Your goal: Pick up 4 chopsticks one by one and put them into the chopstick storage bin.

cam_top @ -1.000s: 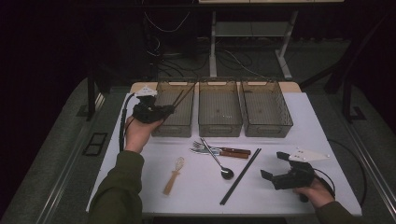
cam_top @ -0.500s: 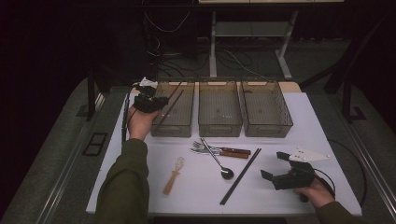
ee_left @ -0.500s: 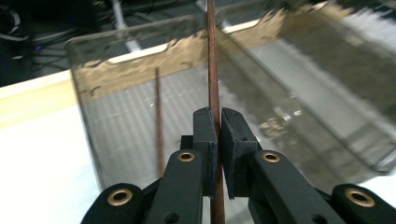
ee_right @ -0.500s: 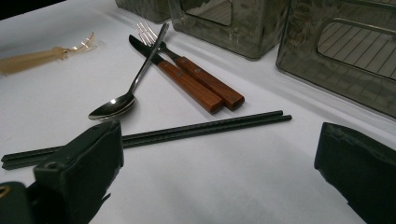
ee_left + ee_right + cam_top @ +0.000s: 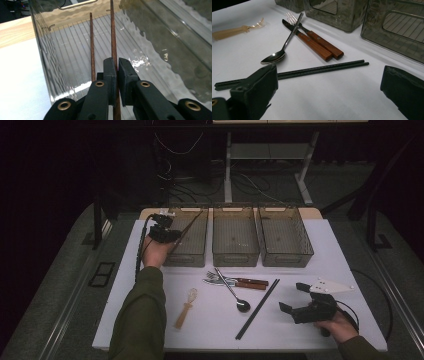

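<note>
My left gripper (image 5: 163,233) hovers at the near-left corner of the left clear bin (image 5: 186,260). It is shut on a brown chopstick (image 5: 114,42) that slants forward into the bin. A second brown chopstick (image 5: 92,45) runs alongside it, its near end hidden behind the jaw. In the high view the pair (image 5: 192,220) angles across the bin. My right gripper (image 5: 291,297) rests at the table's front right, open, with nothing between its jaws. A pair of black chopsticks (image 5: 319,68) lies just ahead of it.
A steel spoon (image 5: 232,292), a fork and a knife with wooden handles (image 5: 242,282), and a small pale whisk (image 5: 185,307) lie on the white table. The middle bin (image 5: 235,257) and the right bin (image 5: 286,260) stand in a row beside the left one.
My left hand has shifted a little with the brown chopsticks and sunk toward the left bin. The right gripper has stayed where it was.
</note>
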A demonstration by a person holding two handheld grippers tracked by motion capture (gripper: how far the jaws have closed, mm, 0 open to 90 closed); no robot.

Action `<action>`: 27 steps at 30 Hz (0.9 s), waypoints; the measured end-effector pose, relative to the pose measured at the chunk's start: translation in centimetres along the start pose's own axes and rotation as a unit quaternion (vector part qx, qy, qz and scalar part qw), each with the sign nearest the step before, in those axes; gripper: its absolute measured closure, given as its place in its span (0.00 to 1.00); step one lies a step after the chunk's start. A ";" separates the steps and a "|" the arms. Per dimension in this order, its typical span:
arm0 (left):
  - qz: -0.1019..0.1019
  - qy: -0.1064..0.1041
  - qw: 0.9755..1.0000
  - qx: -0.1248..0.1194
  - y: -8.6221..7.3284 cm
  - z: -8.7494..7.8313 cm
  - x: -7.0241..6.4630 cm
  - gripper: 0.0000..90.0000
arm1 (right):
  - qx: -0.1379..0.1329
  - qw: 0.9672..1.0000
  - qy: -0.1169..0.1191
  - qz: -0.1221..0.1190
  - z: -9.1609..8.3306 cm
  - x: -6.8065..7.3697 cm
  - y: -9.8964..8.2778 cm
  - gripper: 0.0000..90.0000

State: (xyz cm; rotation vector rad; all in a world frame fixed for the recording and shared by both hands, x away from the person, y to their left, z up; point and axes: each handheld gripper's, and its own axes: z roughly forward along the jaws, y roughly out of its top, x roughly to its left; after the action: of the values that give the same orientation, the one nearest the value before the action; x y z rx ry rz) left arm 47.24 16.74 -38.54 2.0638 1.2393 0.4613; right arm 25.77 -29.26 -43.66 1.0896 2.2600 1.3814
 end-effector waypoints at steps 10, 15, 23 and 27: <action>-0.006 -0.001 1.000 0.013 -0.3 0.9 0.2 0.93 | 0.001 1.000 0.001 0.000 0.0 0.0 0.0 0.02; -0.003 -0.004 1.000 0.005 -0.2 0.7 0.1 0.86 | 0.001 1.000 0.000 0.000 0.0 0.0 0.0 0.02; 0.006 -0.022 1.000 -0.011 -0.1 0.2 -0.1 0.77 | 0.002 1.000 0.000 0.001 0.0 0.0 0.0 0.02; 0.015 -0.032 0.999 -0.021 0.1 -0.3 -0.3 0.72 | 0.003 1.000 0.000 -0.002 0.0 0.0 0.0 0.02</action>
State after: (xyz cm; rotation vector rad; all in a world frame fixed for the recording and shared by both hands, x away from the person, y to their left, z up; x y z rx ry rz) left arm 46.96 16.54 -38.25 2.0474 1.1534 0.4275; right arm 25.77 -29.25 -43.65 1.0876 2.2663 1.3740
